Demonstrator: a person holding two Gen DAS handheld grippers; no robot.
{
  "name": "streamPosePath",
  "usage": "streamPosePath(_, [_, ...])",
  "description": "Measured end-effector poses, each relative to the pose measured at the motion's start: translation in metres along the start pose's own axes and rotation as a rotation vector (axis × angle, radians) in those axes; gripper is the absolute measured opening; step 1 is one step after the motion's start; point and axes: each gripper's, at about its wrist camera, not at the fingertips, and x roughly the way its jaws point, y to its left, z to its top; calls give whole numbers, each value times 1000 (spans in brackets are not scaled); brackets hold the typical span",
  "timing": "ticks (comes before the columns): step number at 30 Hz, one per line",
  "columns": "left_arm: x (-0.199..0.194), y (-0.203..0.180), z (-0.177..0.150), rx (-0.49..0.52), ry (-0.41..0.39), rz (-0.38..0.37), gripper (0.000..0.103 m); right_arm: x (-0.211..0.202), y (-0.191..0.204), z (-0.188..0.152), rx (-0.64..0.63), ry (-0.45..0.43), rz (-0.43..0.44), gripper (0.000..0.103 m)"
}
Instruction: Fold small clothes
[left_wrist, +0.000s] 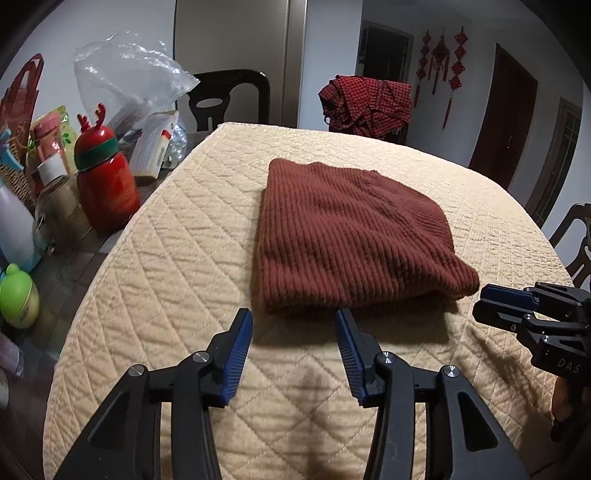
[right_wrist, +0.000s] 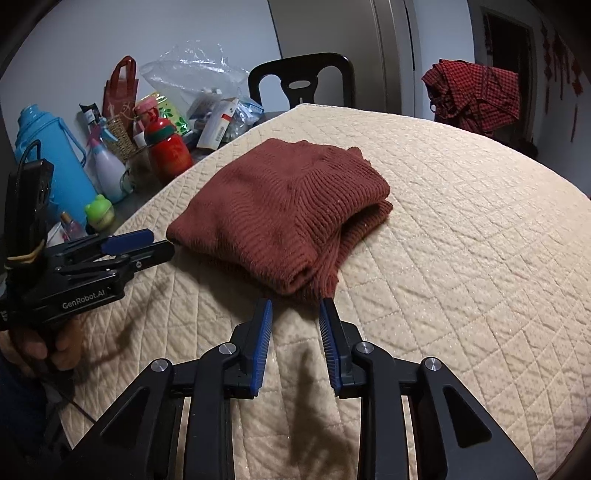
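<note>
On the quilted mat (left_wrist: 155, 258) ahead of me lies the rust-brown knitted sweater (left_wrist: 343, 236), already doubled into a thick bundle, with a loose ribbed end sticking out at its near right corner in the right wrist view. My left gripper (left_wrist: 293, 317) sits just short of the bundle's near edge, jaws spread wide, holding nothing. My right gripper (right_wrist: 295, 306) is likewise parted and empty, its tips just beside that loose end without pinching it.

I judge the fold nearly done, with perhaps that stray end left to tuck. The risk I see is catching only the top layer of this springy knit: the stack would then peel open, not move as one. Closing on the dangling end alone could drag the bundle toward me and skew it. A low approach might also snag the mat and wrinkle it under the sweater. Off to the left, bottles (left_wrist: 107, 181) and a plastic bag (left_wrist: 129, 70) crowd the table; a wide sweep of my left gripper could knock them.
</note>
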Motion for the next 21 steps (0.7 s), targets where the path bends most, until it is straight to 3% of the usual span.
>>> streamPosePath(7, [-3,-2,17,-3,-58,-24,49,-5,5,15,2,-74,48,27])
streamPosePath(10, [3,-3,25,-17,-72,-53,49,6,4,18,2,-71,39,19])
streamPosePath(14, [22,-11,24,-3,-12,-48,49,24,-5,11,24,-7,4,18])
streamPosePath(21, [23,-13,20,7,3,-31,49,19,-11,4,41,-4,23,18])
